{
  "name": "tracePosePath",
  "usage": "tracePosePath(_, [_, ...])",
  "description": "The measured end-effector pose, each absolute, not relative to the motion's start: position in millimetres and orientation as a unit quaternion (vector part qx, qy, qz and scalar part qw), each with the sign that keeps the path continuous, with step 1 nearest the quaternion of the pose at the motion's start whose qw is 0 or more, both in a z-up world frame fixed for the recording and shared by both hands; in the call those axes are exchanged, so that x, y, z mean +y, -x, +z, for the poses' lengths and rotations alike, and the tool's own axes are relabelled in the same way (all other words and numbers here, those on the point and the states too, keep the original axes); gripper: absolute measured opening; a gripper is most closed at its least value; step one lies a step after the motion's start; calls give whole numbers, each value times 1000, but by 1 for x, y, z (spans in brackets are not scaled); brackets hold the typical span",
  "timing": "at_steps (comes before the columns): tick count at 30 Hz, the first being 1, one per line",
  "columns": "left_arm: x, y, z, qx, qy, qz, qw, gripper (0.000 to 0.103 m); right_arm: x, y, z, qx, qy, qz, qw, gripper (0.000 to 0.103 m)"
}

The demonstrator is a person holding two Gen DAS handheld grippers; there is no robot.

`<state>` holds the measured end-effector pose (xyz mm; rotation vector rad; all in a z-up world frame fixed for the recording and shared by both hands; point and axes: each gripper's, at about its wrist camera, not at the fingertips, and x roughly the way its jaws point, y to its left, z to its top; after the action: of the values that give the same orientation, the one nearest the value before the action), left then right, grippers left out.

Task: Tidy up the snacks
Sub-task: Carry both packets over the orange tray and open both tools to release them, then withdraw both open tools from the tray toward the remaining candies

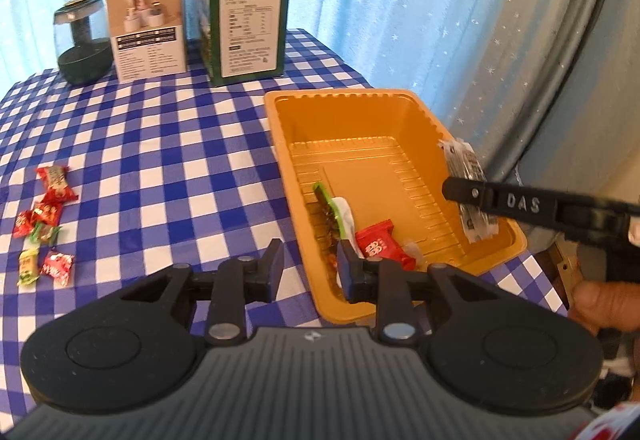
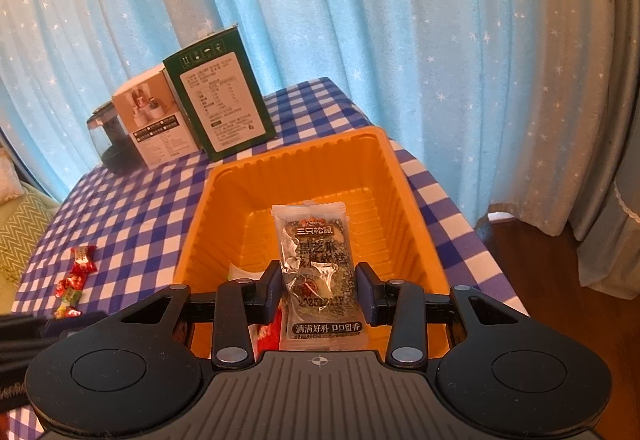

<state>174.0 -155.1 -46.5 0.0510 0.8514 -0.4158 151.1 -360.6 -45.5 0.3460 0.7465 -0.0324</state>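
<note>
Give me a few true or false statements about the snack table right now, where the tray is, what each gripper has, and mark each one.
1. The right gripper holds a clear sesame snack packet over the orange tray. True.
2. The left gripper is clamped on a red candy. False: its jaws stand apart with nothing between them.
3. A red snack packet lies inside the tray. True.
4. The loose candies sit on the tablecloth to the right of the tray. False: in both views they lie to its left.
5. The green box lies flat on its side. False: it stands upright beside the white box.
</note>
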Motion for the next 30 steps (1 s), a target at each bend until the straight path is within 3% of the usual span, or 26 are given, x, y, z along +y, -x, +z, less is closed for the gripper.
tracePosePath(4, [-147, -168, -48, 410, -22, -191, 892, 29, -360, -158, -44, 363, -179, 5, 914, 40])
tracePosePath(7, [-139, -163, -48, 413, -14, -183, 892, 34, -358, -152, -39, 355, -181, 6, 917, 59])
tracePosePath(8, [-136, -161, -48, 415, -9, -181, 892, 37, -358, -148, -37, 352, -185, 4, 918, 60])
tracePosePath(30, [-72, -83, -18, 397, 16, -155, 904, 62, -303, -38, -10, 373, -165, 17, 913, 60])
